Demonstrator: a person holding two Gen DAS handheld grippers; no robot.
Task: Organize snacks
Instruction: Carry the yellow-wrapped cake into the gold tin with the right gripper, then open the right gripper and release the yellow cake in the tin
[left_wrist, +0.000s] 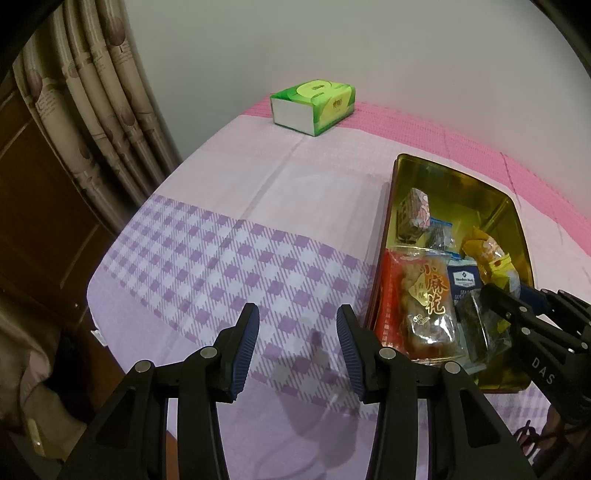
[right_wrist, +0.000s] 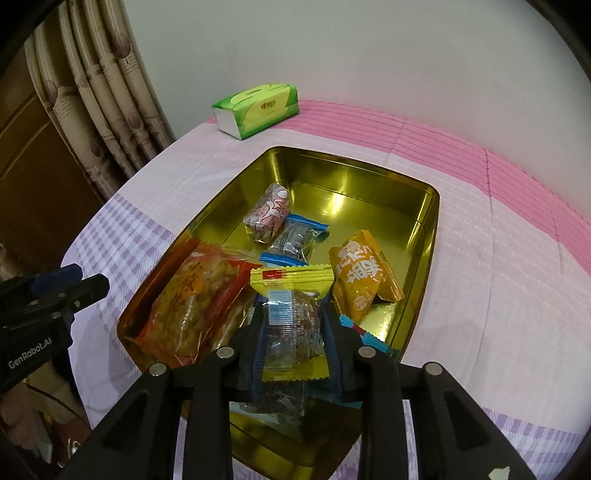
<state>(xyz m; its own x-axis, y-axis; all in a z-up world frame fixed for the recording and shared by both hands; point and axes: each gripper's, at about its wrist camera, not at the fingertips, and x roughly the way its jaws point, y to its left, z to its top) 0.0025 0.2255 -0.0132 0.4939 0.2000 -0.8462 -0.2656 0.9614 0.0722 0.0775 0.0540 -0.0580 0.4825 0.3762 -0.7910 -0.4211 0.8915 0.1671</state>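
Checked purple cloth covered the worktop (left_wrist: 221, 258) where the gold tin (right_wrist: 424, 229) sat, and the right gripper (right_wrist: 291, 332), narrow around a yellow-edged snack packet (right_wrist: 291, 317), should release low inside, while only the left wrist view showed the left gripper (left_wrist: 297, 350) part-open and empty.

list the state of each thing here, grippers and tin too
left gripper: open, empty, over the cloth
right gripper: jaws around the yellow packet
gold tin: lid off, holding snacks
tissue pack: lying flat, apart from the tin
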